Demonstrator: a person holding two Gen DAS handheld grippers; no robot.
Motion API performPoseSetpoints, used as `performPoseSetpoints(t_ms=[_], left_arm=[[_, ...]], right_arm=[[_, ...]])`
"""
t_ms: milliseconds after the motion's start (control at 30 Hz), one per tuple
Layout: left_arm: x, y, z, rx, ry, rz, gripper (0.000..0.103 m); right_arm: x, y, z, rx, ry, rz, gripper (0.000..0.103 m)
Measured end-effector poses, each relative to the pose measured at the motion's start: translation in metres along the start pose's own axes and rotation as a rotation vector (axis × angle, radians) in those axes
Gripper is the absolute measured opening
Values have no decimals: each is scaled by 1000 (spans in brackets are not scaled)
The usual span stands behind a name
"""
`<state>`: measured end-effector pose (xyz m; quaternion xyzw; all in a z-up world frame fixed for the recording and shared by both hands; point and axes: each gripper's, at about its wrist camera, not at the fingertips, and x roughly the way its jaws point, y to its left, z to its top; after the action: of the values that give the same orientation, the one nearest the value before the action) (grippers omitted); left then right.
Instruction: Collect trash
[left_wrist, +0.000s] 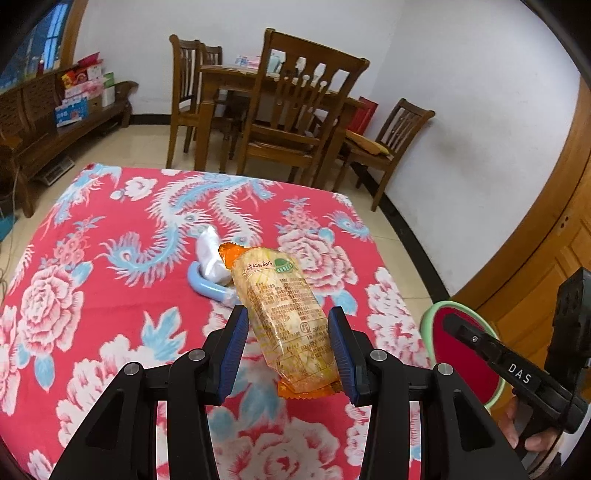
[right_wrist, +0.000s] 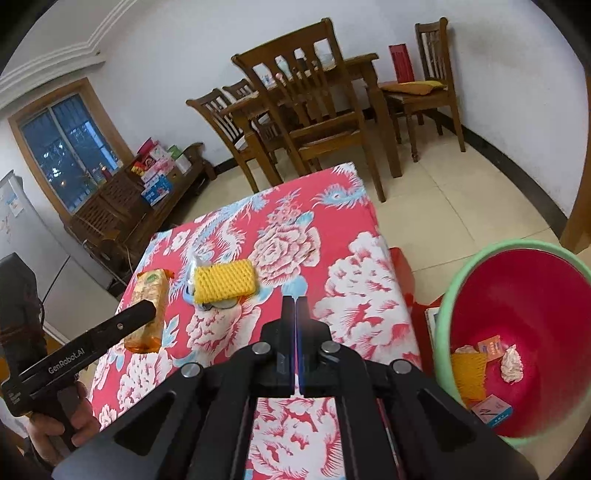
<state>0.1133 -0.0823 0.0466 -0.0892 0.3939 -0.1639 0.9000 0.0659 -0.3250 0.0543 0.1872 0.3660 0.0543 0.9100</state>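
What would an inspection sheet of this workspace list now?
Surface: red flowered tablecloth, flat.
Job's things: orange printed snack wrapper, lifted; yellow foam net sleeve on the cloth; red bucket with green rim holding trash.
Clutter: white plastic bag on blue ring.
Grippers: left gripper shut on wrapper; right gripper shut, empty.
Cables: nothing seen on the cloth.
Surroundings: wooden chairs, tiled floor.

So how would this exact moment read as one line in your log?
left gripper: shut on orange snack packet, lifted | right gripper: shut, empty | red bin with green rim: right of table
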Motion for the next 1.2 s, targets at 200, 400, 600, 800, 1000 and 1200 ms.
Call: performPoseSetpoints(t_ms=[200, 400, 600, 800, 1000, 1200], left_arm=[[2, 24, -1, -42, 0, 47, 46], [3, 52, -3, -92, -1, 93, 46], [5, 74, -5, -126, 4, 119, 46], [11, 89, -7, -155, 17, 126, 46], [14, 97, -8, -173, 24, 126, 46], [14, 100, -6, -178, 22, 122, 46]], right_arm=[[33, 19, 4, -26, 66, 26, 27], [71, 48, 5, -86, 133, 42, 32], [109, 69, 9, -117, 181, 39, 32], [142, 79, 13, -139, 220, 8, 32], [161, 83, 9, -161, 247, -23, 32], [166, 89, 8, -191, 236, -29, 15]])
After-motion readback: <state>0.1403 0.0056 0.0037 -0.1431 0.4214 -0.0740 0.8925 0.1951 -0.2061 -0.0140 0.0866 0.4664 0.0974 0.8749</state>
